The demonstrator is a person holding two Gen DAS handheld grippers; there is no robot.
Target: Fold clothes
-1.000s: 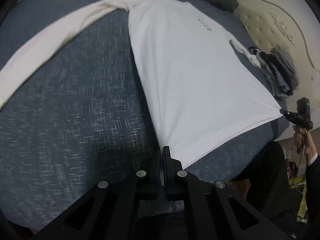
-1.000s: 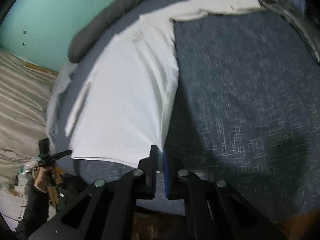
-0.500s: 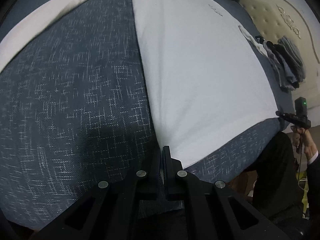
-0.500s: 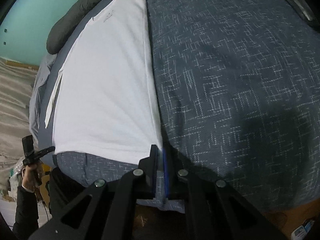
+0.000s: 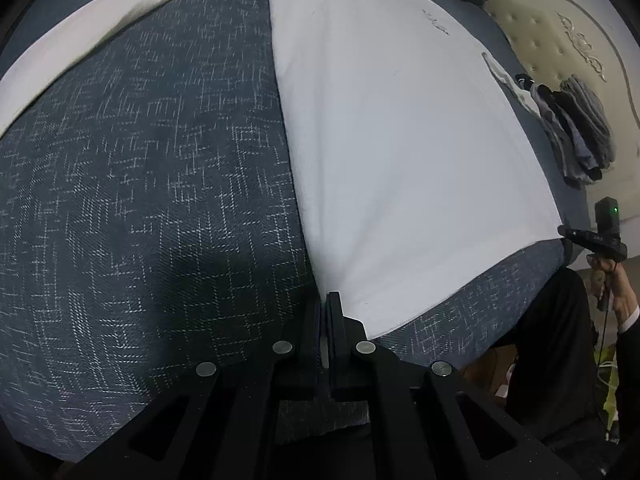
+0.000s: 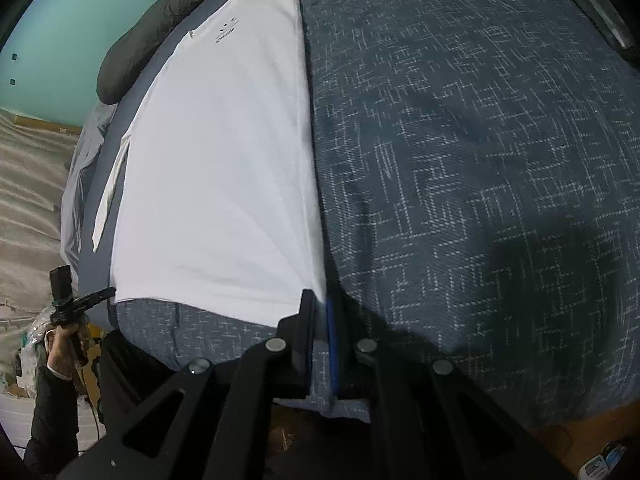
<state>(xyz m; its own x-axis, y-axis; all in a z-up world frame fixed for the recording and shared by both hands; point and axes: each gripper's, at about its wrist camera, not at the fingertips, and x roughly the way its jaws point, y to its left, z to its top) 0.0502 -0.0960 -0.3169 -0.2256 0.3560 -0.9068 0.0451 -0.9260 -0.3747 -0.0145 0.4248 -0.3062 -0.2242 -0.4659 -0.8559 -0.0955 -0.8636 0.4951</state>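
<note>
Left wrist view: the left hand-held gripper (image 5: 327, 300) and right hand-held gripper (image 6: 320, 300) each clench a hem corner of the white long-sleeved shirt (image 5: 400, 140), spread flat on the blue bed (image 5: 140, 200). Keeping the hem taut should prevent wrinkles; open bedding lies either side.

The white shirt's (image 5: 400, 152) long sleeve runs off the frame edge; its chest print is unreadable.

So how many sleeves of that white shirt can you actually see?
2. One long sleeve stretches away across the blue bedspread. The other sleeve shows only as a narrow strip along the shirt's far side, so most of it may be hidden.
</note>
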